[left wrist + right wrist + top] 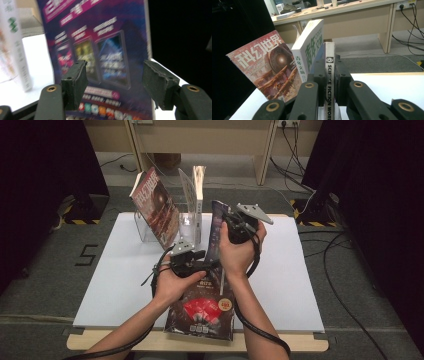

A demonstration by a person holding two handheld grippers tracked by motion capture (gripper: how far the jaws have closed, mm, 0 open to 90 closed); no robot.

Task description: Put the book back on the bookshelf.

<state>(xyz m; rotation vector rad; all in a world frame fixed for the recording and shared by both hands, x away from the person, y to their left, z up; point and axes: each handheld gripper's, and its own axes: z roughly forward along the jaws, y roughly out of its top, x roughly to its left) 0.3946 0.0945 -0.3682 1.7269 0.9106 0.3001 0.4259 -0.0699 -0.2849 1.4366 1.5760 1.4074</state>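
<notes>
Blur smears the purple magazine (105,55) cover before our left gripper (115,85), jaws apart.
Our right gripper (329,82) clamps its spine above the white desk (300,270); grey carpet (50,270) surrounds.

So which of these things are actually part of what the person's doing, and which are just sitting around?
In use:
- upright magazine, clamped at its spine by the right gripper
- left gripper, fingers open, facing that magazine's cover
- clear rack

Lying about:
- red magazine and white book in the rack
- flat magazine
- floor cables
</notes>
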